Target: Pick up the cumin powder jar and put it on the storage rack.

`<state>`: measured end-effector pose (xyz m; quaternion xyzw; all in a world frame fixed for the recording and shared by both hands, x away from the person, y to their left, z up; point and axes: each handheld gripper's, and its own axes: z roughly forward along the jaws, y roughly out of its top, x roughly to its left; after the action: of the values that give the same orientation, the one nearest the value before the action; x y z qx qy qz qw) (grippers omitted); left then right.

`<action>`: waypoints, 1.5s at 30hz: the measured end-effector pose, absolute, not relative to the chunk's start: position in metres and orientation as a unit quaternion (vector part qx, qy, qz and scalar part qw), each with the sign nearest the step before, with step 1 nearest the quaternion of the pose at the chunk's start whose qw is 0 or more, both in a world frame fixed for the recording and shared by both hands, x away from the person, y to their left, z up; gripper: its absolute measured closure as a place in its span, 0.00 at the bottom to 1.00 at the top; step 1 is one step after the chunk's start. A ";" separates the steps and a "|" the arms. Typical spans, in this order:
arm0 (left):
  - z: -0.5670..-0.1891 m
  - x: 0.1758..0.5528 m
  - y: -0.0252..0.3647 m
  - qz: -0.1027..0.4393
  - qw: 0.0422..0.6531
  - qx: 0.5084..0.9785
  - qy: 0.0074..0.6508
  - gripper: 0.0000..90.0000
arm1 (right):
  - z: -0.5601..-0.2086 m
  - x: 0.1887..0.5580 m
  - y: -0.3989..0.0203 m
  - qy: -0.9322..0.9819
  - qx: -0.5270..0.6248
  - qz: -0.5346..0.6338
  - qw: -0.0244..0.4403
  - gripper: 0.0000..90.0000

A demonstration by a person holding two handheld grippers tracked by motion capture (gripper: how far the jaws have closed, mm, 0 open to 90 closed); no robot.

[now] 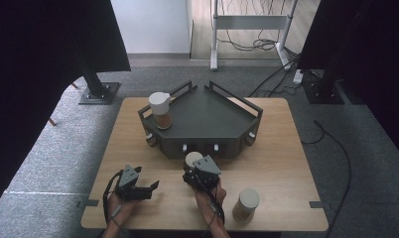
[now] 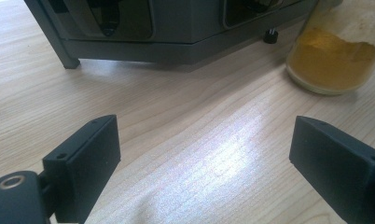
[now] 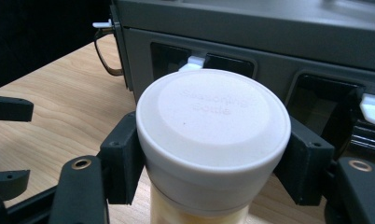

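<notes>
A seasoning jar (image 3: 212,119) with a white lid and yellow powder stands on the wooden table (image 1: 287,163) just in front of the dark grey rack (image 1: 207,124). My right gripper (image 3: 213,161) is shut on it, one black pad against each side below the lid. From above, the right gripper (image 1: 194,167) and jar (image 1: 191,158) sit at the rack's front face. The left gripper (image 1: 152,189) lies to their left, pointing right. Its jaws are open over bare wood (image 2: 204,158), with the same jar's base (image 2: 332,60) ahead and to the right.
A second white-lidded jar (image 1: 160,110) stands on the rack's top at its left corner. A third jar (image 1: 247,203) stands near the table's front right edge. The rack has raised rails and white tabs (image 3: 194,60) on its front openings.
</notes>
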<state>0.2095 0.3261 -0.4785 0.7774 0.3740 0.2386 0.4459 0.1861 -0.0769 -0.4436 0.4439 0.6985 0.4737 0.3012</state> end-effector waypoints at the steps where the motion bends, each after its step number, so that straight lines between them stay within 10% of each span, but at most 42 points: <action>1: -0.479 0.209 0.326 0.238 0.446 0.777 0.374 0.10 | -0.442 0.186 -0.077 0.699 0.443 0.473 0.302 0.37; 45: -0.479 0.211 0.326 0.233 0.448 0.777 0.376 0.10 | -0.338 0.200 -0.111 0.723 0.404 0.489 0.272 0.36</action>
<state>0.2107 0.3263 -0.4789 0.7772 0.3756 0.2331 0.4479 0.1998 -0.1115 -0.3377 0.4044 0.7233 0.4890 0.2723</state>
